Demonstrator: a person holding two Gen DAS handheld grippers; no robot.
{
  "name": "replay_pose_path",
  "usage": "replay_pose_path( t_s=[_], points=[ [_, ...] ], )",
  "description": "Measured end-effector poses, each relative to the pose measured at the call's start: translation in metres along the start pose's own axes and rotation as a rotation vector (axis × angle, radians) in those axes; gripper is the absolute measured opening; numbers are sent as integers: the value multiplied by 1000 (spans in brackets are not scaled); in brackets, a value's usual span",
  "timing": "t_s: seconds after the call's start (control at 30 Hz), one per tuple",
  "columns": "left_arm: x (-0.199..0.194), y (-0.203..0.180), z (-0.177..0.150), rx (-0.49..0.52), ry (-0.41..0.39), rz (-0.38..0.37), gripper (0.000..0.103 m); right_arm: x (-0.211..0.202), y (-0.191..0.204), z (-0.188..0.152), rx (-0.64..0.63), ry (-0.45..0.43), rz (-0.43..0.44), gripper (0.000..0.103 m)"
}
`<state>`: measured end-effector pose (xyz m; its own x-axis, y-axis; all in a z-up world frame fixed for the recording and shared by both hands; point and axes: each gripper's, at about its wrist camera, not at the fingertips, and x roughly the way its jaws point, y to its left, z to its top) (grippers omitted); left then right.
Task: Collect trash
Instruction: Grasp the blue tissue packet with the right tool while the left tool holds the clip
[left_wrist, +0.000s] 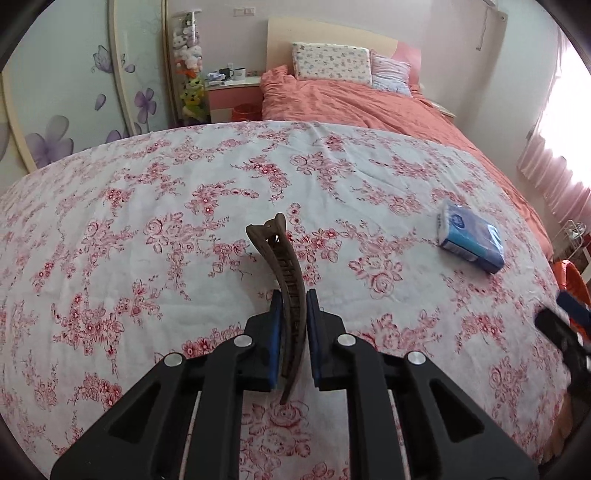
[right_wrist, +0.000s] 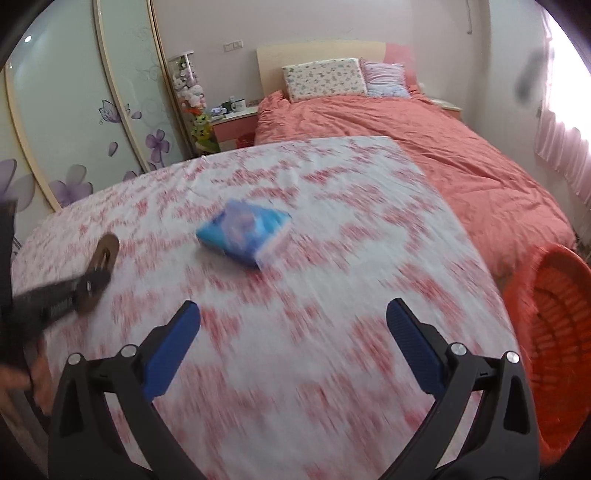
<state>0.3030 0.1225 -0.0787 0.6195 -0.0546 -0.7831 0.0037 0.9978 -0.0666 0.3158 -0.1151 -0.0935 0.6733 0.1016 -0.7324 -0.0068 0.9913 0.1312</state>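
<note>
A long brown hair clip (left_wrist: 288, 280) stands on edge between the blue pads of my left gripper (left_wrist: 294, 299), which is shut on it just above the floral tablecloth (left_wrist: 147, 206). A blue tissue pack (left_wrist: 471, 238) lies on the cloth to the right. In the blurred right wrist view the tissue pack (right_wrist: 243, 230) is ahead of my right gripper (right_wrist: 293, 314), whose fingers stand wide open with nothing between them. The left gripper (right_wrist: 79, 288) with the hair clip (right_wrist: 105, 254) shows at that view's left edge.
An orange mesh basket (right_wrist: 554, 332) stands off the table's right edge. Beyond the table is a bed with an orange duvet (right_wrist: 424, 147) and pillows. A wardrobe with purple flowers (right_wrist: 74, 147) runs along the left, with a bedside table (right_wrist: 232, 122) behind.
</note>
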Motion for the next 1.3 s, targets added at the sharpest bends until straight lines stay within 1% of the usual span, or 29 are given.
replay_pose_path(
  t_s=[0.1,0.2,0.37,0.4,0.43,0.47,0.5,0.57,0.63,0.73,0.77,0.83,0.87,0.9,0.97,1.03,1.13,1.3],
  points=[
    [2,2,1,-10,-1,-4,13,27,11,23,-38,22,10,99],
    [1,7,1,-26,-1,-17,13,52,26,41,-121,41,8,99],
    [2,8,1,-30,-11,-21,14,74,36,55,-178,89,59,97],
    [2,8,1,-33,-12,-22,14,77,37,55,-187,97,65,96],
    [2,8,1,-34,-13,-23,14,78,38,55,-196,107,71,88],
    [2,8,1,-36,-13,-24,14,80,38,53,-199,123,73,82],
    [2,8,1,-36,-15,-24,14,81,37,52,-195,134,70,79],
    [1,8,0,-31,-18,-20,14,75,37,46,-186,129,41,66],
    [1,8,0,-30,-18,-17,14,65,32,39,-158,148,51,63],
    [0,9,0,-38,-16,-22,14,48,26,26,-114,176,94,63],
    [0,9,0,-41,-14,-28,16,45,26,23,-114,174,94,63],
    [-1,10,0,-50,-10,-42,22,43,28,20,-123,149,62,65],
    [-1,10,0,-55,-9,-47,28,44,31,19,-132,136,45,69],
    [-2,10,-1,-58,-10,-47,35,46,32,19,-134,132,40,71],
    [-2,10,-1,-58,-14,-41,40,51,36,22,-134,132,36,73],
    [-1,8,-1,-53,-18,-31,40,55,39,24,-146,122,16,73],
    [0,9,0,-57,-20,-23,40,53,40,22,-158,113,-17,65],
    [3,15,5,-90,-33,-29,40,35,22,7,-71,103,-75,62]
  ],
)
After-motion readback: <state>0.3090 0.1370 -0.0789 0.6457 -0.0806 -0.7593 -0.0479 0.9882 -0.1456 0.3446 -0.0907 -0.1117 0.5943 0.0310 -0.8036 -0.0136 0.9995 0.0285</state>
